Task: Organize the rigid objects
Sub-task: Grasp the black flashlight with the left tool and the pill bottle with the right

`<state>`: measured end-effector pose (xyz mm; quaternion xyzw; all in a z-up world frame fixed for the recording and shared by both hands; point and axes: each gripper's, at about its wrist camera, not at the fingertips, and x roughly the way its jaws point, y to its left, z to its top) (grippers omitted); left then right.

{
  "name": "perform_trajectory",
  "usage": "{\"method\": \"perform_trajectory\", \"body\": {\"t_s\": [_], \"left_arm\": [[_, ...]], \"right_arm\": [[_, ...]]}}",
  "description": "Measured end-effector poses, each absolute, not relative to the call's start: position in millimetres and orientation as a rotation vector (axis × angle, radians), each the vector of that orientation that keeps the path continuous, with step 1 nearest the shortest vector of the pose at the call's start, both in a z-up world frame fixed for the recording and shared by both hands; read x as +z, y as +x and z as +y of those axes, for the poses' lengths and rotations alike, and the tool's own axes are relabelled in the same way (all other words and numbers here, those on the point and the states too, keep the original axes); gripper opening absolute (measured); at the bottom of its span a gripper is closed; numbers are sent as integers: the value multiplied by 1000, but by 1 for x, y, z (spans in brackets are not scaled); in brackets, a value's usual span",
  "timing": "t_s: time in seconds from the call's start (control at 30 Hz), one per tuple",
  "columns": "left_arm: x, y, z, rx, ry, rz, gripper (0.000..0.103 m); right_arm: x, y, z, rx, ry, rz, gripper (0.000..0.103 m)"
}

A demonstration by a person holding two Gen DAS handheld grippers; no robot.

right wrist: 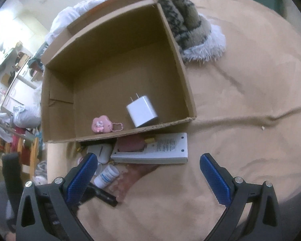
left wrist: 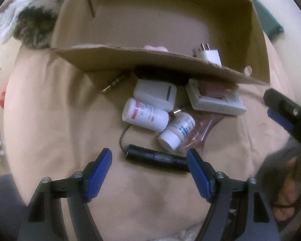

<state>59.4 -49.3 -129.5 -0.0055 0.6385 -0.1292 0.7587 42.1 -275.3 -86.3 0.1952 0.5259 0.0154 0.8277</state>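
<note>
My left gripper [left wrist: 150,156] points down and stands open over a black flashlight [left wrist: 156,158], which lies on the tan cover between the fingertips; the pads do not press it. Beyond it lie two white pill bottles [left wrist: 145,114] [left wrist: 176,132], a white rounded case [left wrist: 156,94], a clear pinkish bottle [left wrist: 198,134] and a flat white device [left wrist: 216,100]. My right gripper [right wrist: 148,160] is open and holds nothing, just short of that device [right wrist: 160,150]. The cardboard box [right wrist: 118,50] holds a white charger plug [right wrist: 142,110] and a pink charm [right wrist: 101,125].
A gold-tipped tube [left wrist: 112,84] and a black object [left wrist: 160,75] lie partly under the box's front wall [left wrist: 130,58]. A furry patterned garment [right wrist: 190,26] lies behind the box. The tan cover [right wrist: 250,80] stretches to the right. Cluttered shelves [right wrist: 14,70] stand far left.
</note>
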Motion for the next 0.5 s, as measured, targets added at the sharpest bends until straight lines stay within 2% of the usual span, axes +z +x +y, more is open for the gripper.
{"method": "perform_trajectory", "body": {"t_s": [0.1,0.17,0.5], "left_arm": [[-127,56,-59,-298,61,1369,76],[-130,54,-69,-357,96,1393,84],[-156,44,-102,-408,290,1409,87]], "right_arm": [[-92,45,-276,34,429,1147,103],[-95,46,-275,34,433,1158,103],[-98,47,-272,55,434,1177,103]]}}
